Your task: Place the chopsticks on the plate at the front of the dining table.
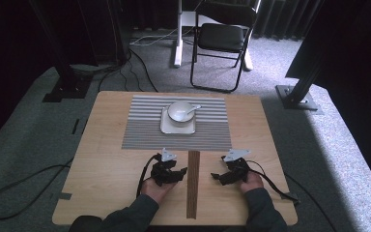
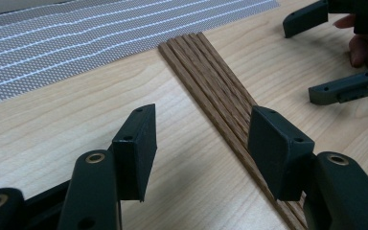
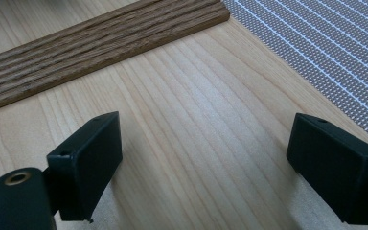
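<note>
Wooden table (image 1: 106,145): left gripper (image 1: 178,172) and right gripper (image 1: 216,177) flank dark wood strip (image 1: 192,183), fingers of both apart, empty.

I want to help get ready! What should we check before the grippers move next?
1. Left gripper open: ok.
2. Right gripper open: ok.
3. Both grippers holding nothing: ok.
4. Brown ribbed wooden strip lying flat between the grippers: ok.
5. Bowl with a spoon on the square plate, apart from the grippers: ok.
6. Anything in the bowl: cannot tell.
</note>
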Demonstrator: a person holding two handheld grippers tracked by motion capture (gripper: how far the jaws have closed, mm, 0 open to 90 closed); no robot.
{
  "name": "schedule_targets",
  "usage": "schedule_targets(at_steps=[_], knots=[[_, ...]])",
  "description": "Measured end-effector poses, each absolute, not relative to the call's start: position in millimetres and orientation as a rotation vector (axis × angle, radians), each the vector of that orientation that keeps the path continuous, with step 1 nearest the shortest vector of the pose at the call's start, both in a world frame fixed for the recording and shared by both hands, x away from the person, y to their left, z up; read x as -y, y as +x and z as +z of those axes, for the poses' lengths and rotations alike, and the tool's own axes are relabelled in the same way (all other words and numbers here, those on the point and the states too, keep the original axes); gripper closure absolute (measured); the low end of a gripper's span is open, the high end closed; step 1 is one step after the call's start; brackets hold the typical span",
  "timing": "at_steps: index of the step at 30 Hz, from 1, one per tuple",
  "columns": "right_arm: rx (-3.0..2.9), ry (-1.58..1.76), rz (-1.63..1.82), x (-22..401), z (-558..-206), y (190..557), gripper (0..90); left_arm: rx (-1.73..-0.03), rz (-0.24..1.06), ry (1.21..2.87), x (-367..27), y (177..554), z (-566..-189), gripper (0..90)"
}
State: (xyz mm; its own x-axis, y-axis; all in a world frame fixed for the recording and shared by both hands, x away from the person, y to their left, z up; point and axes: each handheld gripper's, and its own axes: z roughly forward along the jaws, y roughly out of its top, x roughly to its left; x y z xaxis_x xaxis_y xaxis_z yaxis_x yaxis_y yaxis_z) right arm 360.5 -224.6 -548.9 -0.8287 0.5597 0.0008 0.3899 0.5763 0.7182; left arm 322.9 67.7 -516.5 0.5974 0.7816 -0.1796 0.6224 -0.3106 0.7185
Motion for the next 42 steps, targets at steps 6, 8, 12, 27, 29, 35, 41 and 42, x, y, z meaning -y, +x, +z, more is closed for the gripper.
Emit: schedule_targets(at_steps=[6,8,12,27,29,35,41,42], knots=[[-2.582,0.790,1.094,225,-549,360,11.3,-1.099,0.249,2.053,-63,321,-519,44.1],[-2.582,0.791,1.094,225,-549,360,11.3,-1.095,0.251,2.058,-61,320,-520,44.1],[-2.582,0.790,1.094,225,-549,360,11.3,-1.084,0.258,2.074,-57,318,-522,44.1],[-2.582,0.790,1.094,225,-549,360,11.3,-1.056,0.261,2.122,-47,313,-530,44.3],[-2.582,0.790,1.094,225,-549,360,11.3,-1.051,0.274,2.132,-46,313,-531,44.7],[-2.582,0.790,1.094,225,-549,360,11.3,-1.046,0.282,2.161,-43,311,-534,47.8],[-2.582,0.790,1.094,225,-549,360,11.3,-1.050,0.279,2.167,-42,311,-535,48.9],[-2.582,0.790,1.094,225,-549,360,11.3,-1.050,0.277,2.165,-42,311,-535,48.9]])
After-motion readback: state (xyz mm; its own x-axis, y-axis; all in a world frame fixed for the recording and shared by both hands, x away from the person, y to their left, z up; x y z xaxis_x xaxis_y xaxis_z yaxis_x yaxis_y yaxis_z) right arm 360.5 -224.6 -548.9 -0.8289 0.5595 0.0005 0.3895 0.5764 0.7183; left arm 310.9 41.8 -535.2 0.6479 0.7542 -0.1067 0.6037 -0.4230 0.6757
